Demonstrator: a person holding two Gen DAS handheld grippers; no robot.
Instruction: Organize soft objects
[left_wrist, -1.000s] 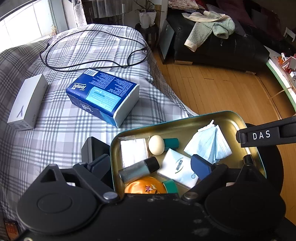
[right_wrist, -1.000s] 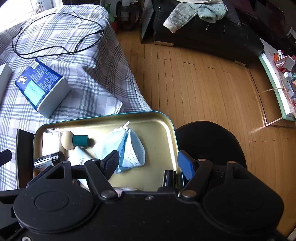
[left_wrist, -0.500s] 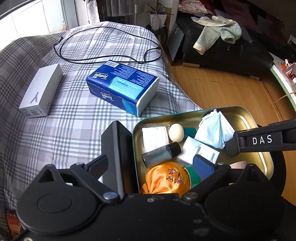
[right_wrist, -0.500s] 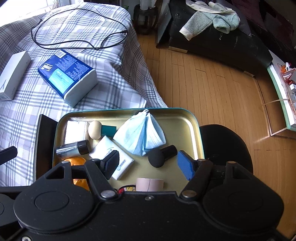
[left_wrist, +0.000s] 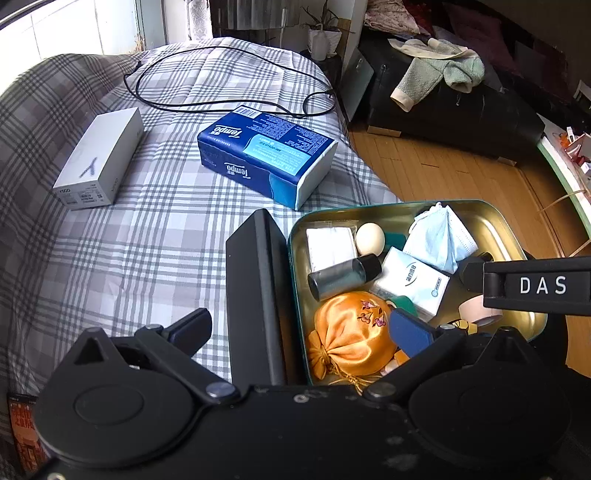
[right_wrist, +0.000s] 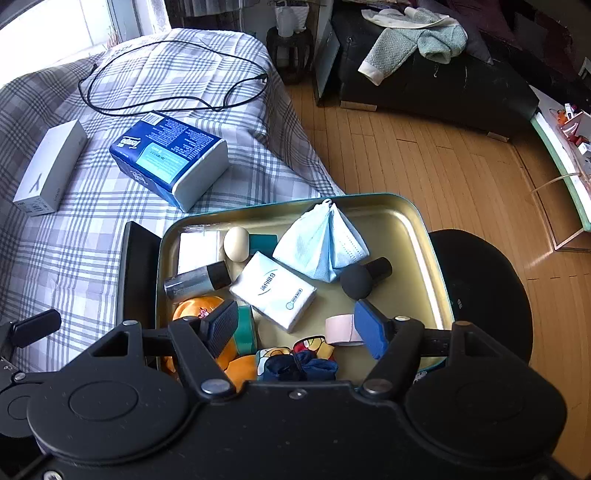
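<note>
Right wrist: folded pale-blue face mask (right_wrist: 321, 243) lies in tin (right_wrist: 424, 254).

Setting was a lived-in home, bedroom or bed-sitting room. A bed (left_wrist: 147, 229) under a grey plaid cover stood below a bright window (left_wrist: 55, 29); a charging cable (left_wrist: 221, 92) lay near its far edge. The floor (right_wrist: 424, 155) was wood plank. Clothes (right_wrist: 413, 40) were dumped on a dark sofa (right_wrist: 443, 88), beside a potted plant (left_wrist: 325, 37).
</note>
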